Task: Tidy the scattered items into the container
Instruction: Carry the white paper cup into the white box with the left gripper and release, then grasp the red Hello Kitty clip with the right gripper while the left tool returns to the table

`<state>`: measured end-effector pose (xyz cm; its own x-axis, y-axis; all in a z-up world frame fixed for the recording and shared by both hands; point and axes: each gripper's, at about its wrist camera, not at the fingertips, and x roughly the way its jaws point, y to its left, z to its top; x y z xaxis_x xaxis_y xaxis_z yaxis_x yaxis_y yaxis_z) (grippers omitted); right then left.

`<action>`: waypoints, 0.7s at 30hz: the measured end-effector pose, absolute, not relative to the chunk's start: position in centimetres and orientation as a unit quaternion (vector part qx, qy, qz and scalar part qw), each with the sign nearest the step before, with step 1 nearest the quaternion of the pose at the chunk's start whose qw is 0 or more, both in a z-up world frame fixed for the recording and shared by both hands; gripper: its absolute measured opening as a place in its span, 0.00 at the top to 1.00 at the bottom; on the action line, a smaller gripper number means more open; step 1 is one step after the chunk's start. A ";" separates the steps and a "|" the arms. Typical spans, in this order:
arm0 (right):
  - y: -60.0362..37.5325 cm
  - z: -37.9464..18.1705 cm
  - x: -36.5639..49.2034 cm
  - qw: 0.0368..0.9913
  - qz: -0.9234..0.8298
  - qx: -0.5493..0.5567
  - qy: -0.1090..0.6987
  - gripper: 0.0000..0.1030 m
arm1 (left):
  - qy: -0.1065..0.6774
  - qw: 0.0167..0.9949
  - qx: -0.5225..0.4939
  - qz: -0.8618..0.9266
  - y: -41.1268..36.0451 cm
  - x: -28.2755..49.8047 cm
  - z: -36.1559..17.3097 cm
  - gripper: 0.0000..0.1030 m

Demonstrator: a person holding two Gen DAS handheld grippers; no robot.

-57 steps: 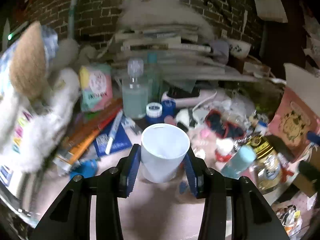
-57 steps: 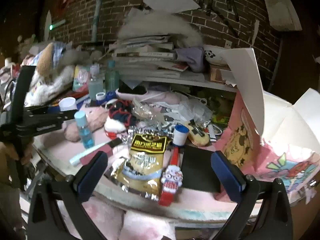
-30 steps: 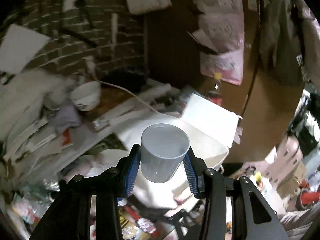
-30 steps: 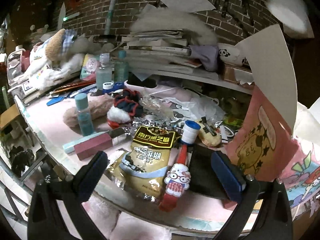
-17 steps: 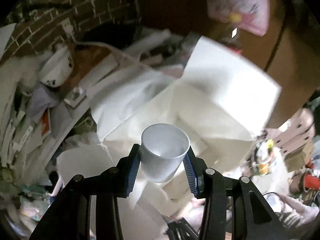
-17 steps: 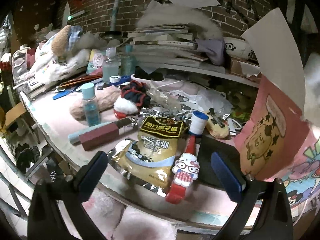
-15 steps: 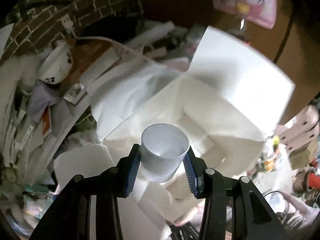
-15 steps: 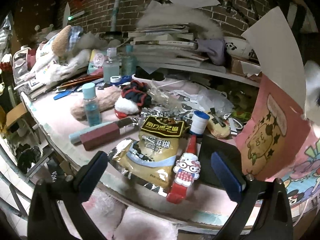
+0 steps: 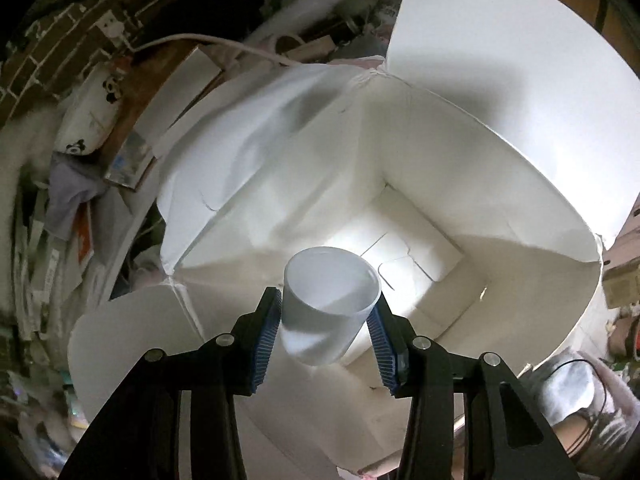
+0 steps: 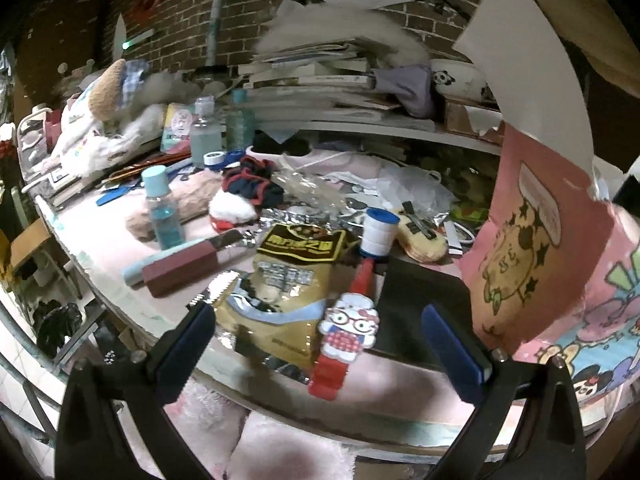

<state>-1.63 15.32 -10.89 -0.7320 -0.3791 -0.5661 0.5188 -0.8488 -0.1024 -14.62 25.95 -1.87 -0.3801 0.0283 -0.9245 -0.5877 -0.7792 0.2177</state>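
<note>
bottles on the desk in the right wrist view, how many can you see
3. A small blue-capped bottle stands at the front left; a clear bottle and a green bottle stand side by side further back. The clutter may hide more.

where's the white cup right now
In the left wrist view the white cup sits between the opening jaws of the left tool, hanging over the open white box.

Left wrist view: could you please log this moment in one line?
left claw: opening, cup between pads | over open box | right claw: open, empty
</note>
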 end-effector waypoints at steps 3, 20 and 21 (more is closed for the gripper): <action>15.6 -10.9 -1.6 0.241 -0.923 0.273 0.125 0.00 | 0.263 0.199 -0.502 0.799 25.8 -14.3 -1.1 0.37; 18.0 -11.8 -0.4 0.226 -0.934 0.260 0.092 0.19 | 0.169 0.245 -0.364 0.883 18.0 -8.3 7.4 0.20; 18.1 -11.8 -0.3 0.228 -0.935 0.257 0.092 0.19 | 0.165 0.239 -0.351 0.890 17.1 -7.6 7.7 0.20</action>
